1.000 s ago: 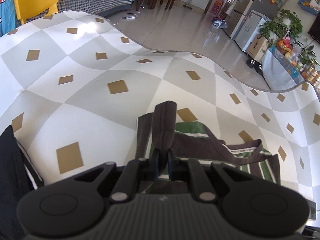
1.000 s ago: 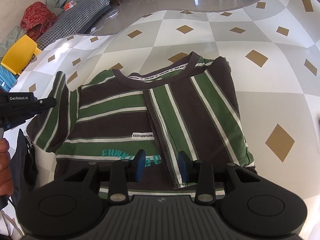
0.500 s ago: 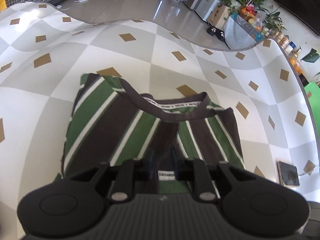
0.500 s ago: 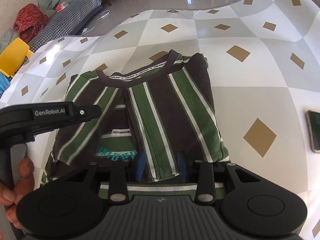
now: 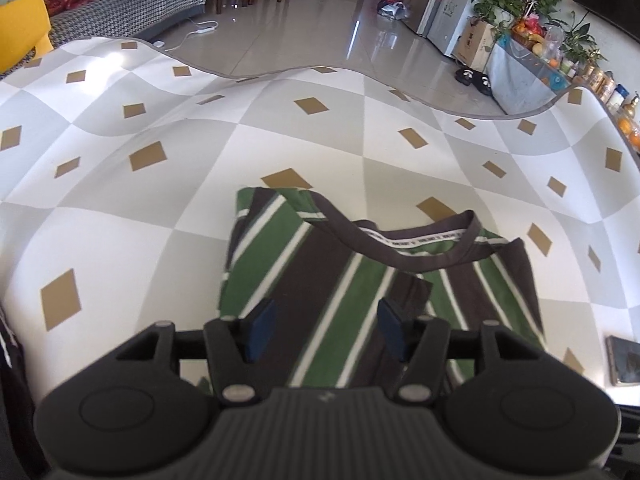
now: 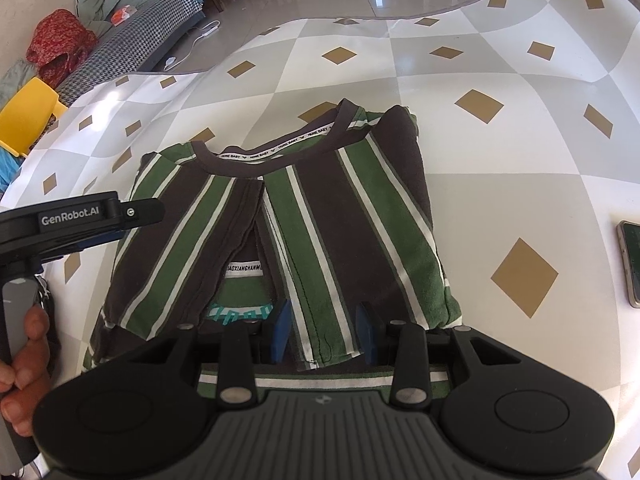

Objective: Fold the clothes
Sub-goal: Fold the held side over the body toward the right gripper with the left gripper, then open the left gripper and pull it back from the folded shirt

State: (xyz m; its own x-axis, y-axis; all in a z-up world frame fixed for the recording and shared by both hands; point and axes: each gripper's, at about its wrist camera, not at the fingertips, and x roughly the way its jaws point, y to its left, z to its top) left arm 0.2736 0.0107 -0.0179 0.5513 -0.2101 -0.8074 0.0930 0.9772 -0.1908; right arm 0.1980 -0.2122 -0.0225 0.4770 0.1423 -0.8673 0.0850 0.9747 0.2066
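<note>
Striped T-shirt (image 6: 320, 216) lies on checkered tablecloth (image 6: 500, 152), 2 sides folded in, collar far, hem near. Right gripper (image 6: 322, 332) and left gripper (image 5: 326, 330) spread wide, empty, over hem end.

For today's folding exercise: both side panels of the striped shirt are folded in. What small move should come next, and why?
Probably lower both open grippers, left gripper and right gripper, to pinch the striped shirt at its near hem, since both sides already meet at the middle and only the bottom-to-collar fold remains.

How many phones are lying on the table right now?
1. The phone lies flat near the table's right edge, apart from the striped shirt. Others may lie outside these views.
</note>
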